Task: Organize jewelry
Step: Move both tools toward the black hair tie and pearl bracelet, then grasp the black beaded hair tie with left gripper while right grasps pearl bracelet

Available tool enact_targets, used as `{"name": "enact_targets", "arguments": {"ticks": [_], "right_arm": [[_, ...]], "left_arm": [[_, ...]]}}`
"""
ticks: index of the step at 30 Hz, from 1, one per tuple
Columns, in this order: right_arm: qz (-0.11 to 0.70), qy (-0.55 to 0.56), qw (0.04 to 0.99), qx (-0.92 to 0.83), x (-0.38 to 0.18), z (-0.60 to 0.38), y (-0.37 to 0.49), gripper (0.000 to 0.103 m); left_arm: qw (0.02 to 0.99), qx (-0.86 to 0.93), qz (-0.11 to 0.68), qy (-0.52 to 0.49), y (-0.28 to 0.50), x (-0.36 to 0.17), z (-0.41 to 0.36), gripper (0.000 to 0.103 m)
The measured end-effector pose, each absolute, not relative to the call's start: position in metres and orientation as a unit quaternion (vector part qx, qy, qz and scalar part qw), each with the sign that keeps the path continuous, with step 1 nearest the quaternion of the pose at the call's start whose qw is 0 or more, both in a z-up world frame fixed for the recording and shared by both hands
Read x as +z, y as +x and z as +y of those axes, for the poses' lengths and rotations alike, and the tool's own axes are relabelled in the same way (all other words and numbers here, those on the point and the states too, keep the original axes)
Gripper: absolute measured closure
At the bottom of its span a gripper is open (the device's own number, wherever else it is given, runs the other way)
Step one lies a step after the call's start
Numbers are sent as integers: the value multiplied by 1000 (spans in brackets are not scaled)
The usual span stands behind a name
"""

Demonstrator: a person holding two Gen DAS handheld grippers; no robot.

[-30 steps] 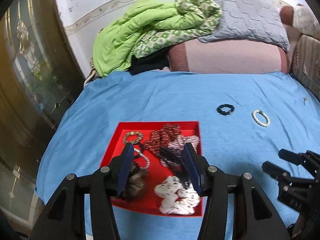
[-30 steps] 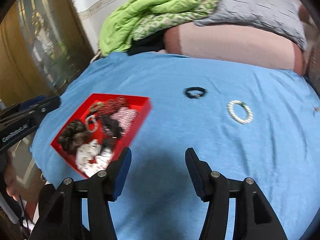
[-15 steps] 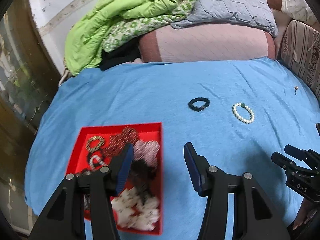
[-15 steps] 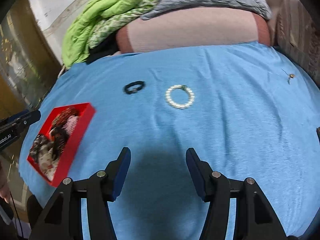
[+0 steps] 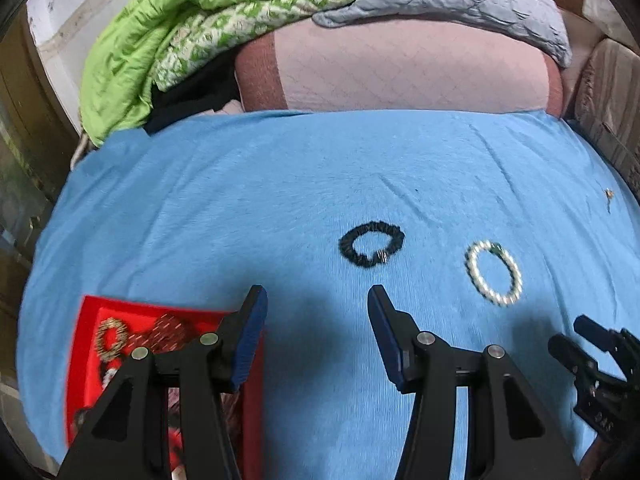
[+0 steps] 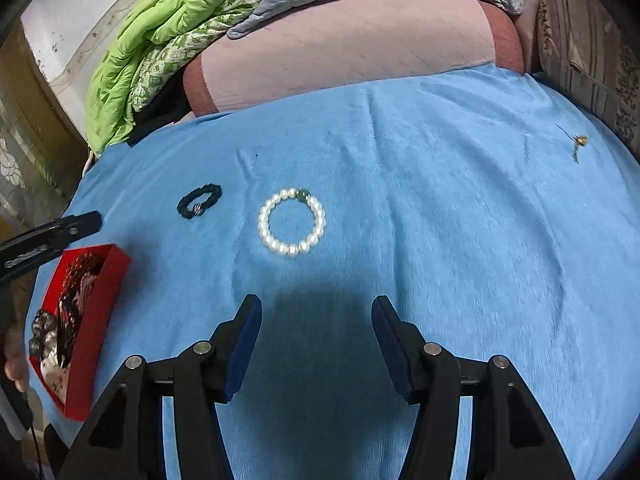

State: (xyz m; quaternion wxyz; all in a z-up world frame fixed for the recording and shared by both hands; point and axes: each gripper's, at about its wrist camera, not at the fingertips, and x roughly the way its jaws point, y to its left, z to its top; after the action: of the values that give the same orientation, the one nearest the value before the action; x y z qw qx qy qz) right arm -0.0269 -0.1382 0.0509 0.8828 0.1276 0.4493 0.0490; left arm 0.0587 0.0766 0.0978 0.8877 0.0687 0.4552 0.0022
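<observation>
Pearl bracelet and black hair tie loose on blue sheet, apart from red tray. Both grippers spread, empty. Probably light, beads slippery: best pinched across one strand.

Blue sheet: matt napped cloth. Pearl bracelet: glossy beads. Black scrunchie: ruched fabric.

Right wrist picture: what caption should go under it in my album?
Open right gripper hovers over the blue sheet, facing a pearl bracelet.
</observation>
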Motion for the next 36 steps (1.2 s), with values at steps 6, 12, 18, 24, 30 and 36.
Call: {"name": "enact_targets", "arguments": {"ticks": [6,12,18,24,30,36], "right_arm": [[447,113,886,53,45,-131,2,41],[456,112,882,47,32,-133,29,47],[462,111,879,48,21,-135,42,49],[456,99,883,51,18,-134,48,49],[453,90,886,45,13,-130,53,49],[453,72,888,43,8,-125,57,48]], "left_arm": [[883,-3,468,42,96,79,82,52],[872,-10,488,47,124,57,76,66],[860,-16,509,23,142,36,78,69],[857,-22,514,26,151,22,74,69],[864,-19,503,30,155,19,71,69],[870,-13,491,36,155,16,68,69]]}}
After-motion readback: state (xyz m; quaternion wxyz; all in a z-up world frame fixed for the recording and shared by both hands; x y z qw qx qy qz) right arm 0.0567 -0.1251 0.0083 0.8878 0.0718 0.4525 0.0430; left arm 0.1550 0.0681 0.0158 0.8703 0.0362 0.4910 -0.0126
